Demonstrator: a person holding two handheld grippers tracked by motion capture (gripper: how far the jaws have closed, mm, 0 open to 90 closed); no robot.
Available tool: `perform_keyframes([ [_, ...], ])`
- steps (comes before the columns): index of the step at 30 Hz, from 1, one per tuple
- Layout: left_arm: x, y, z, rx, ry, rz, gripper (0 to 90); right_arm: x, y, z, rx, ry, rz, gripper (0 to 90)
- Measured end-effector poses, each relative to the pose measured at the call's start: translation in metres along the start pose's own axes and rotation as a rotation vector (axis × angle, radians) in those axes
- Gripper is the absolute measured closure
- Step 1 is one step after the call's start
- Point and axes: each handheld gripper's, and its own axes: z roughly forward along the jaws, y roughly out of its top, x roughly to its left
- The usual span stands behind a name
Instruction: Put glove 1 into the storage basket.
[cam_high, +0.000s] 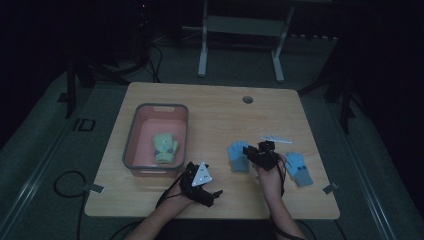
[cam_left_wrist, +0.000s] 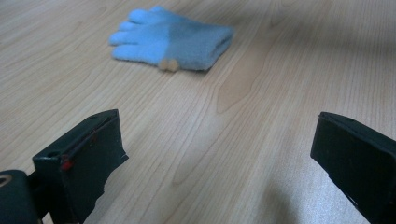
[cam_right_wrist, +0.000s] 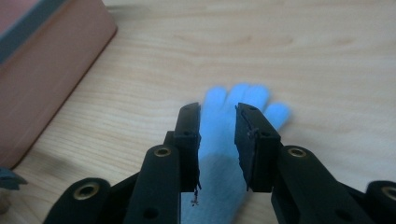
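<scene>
Two light blue gloves lie flat on the wooden table: one (cam_high: 238, 156) left of my right hand, the other (cam_high: 298, 168) to its right. My right gripper (cam_high: 252, 152) hovers at the left blue glove. In the right gripper view its jaws (cam_right_wrist: 217, 112) stand a little apart above that glove (cam_right_wrist: 250, 95), whose fingers point away; the pads do not press on it. My left gripper (cam_high: 214, 196) rests near the table's front edge, open wide (cam_left_wrist: 217, 126) with nothing between its jaws. A blue glove (cam_left_wrist: 173, 42) lies farther off on the bare wood.
A pink bin with a grey rim (cam_high: 131, 137) stands on the left half of the table and holds a green glove (cam_high: 165, 147). Its wall (cam_right_wrist: 42, 79) is close on the left in the right gripper view. A thin white strip (cam_high: 276, 138) lies behind my right hand.
</scene>
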Motion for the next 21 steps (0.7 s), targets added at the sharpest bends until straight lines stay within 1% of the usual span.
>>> perform_keyframes([
  [1,0.0,0.0,0.0,0.003,-0.001,0.0,2.6,-0.002,0.004,-0.003,-0.004,0.003,-0.012,69.2],
  [3,0.0,0.0,-0.001,0.002,-0.002,0.001,2.6,-0.007,0.01,-0.008,0.008,0.008,-0.053,66.4],
  [4,0.0,0.0,-0.001,0.002,-0.002,0.001,2.6,-0.011,0.013,-0.011,0.015,0.011,-0.075,66.4],
  [6,0.001,0.0,0.0,0.002,-0.003,0.001,2.6,-0.018,0.015,-0.017,0.015,0.006,-0.101,67.4],
  [7,0.001,-0.001,0.0,0.006,-0.004,-0.001,2.6,-0.022,0.016,-0.021,0.017,0.003,-0.108,67.7],
  [9,0.001,-0.001,0.001,0.01,-0.004,0.0,2.6,-0.031,0.018,-0.028,0.015,0.005,-0.1,68.0],
  [13,0.0,-0.001,0.001,0.01,-0.003,0.001,2.6,-0.047,0.019,-0.04,0.006,0.0,-0.123,68.8],
  [14,0.0,-0.001,0.001,0.009,-0.004,0.0,2.6,-0.05,0.019,-0.042,0.009,-0.006,-0.13,68.9],
  [16,0.0,-0.001,0.001,0.008,-0.003,0.0,2.6,-0.06,0.017,-0.047,0.013,0.004,-0.143,68.9],
  [19,0.001,-0.001,0.001,0.011,-0.003,-0.001,2.6,-0.072,0.013,-0.052,0.019,-0.006,-0.155,68.9],
  [21,0.0,-0.001,0.001,0.009,-0.004,-0.001,2.6,-0.081,0.01,-0.057,0.021,-0.016,-0.156,68.9],
])
